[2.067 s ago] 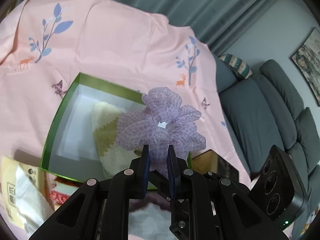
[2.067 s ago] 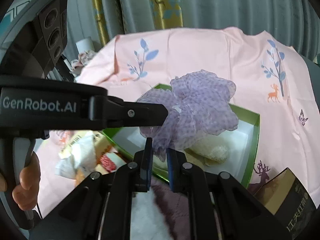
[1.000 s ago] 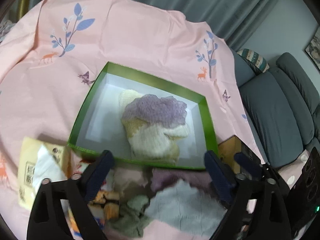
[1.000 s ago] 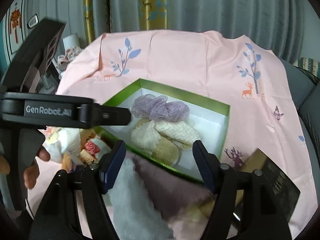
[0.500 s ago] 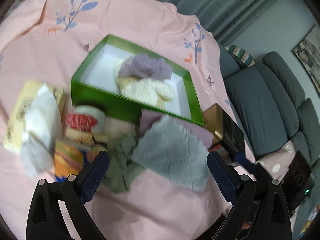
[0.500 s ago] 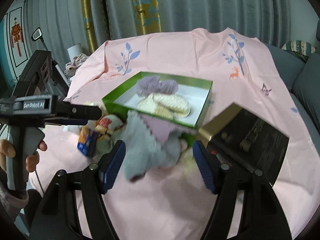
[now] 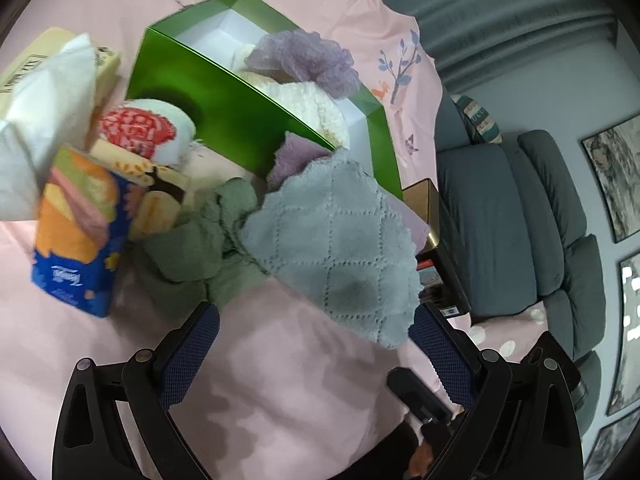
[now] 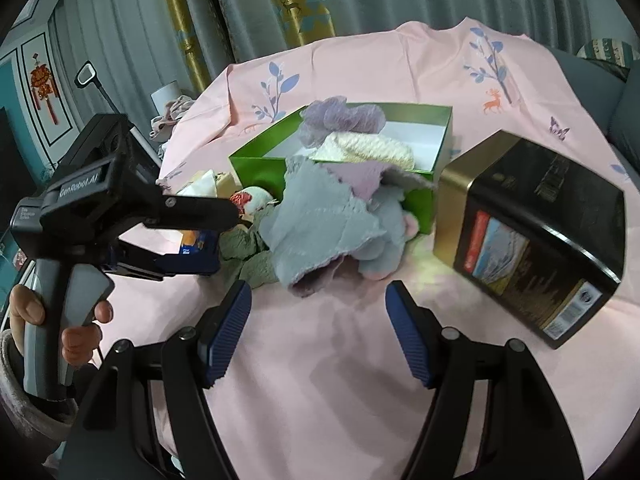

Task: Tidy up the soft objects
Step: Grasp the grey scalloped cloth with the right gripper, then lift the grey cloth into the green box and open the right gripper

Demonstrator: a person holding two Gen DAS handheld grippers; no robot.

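Note:
A green box (image 7: 224, 104) (image 8: 436, 148) holds a purple scrunchie (image 7: 308, 60) (image 8: 344, 118) on a cream knit (image 7: 304, 104) (image 8: 368, 148). In front of the box lies a pile of soft things: a grey quilted cloth (image 7: 340, 256) (image 8: 320, 220), a green cloth (image 7: 192, 248) (image 8: 248, 256), a mauve cloth (image 7: 292, 156) (image 8: 360, 176) and a grey-pink plush (image 8: 388, 240). My left gripper (image 7: 314, 340) is open and empty just short of the grey cloth. My right gripper (image 8: 318, 332) is open and empty, near the pile.
A black and gold tin (image 8: 532, 232) (image 7: 432, 240) stands right of the pile. A blue tissue pack (image 7: 76, 236), a red-and-white roll (image 7: 140, 128) and a yellow pack with white paper (image 7: 44, 92) lie left of the box. A grey sofa (image 7: 520, 220) is beyond the table.
Both grippers opened and let the purple scrunchie go into the green box, then drew back and came down low in front of the cloth pile.

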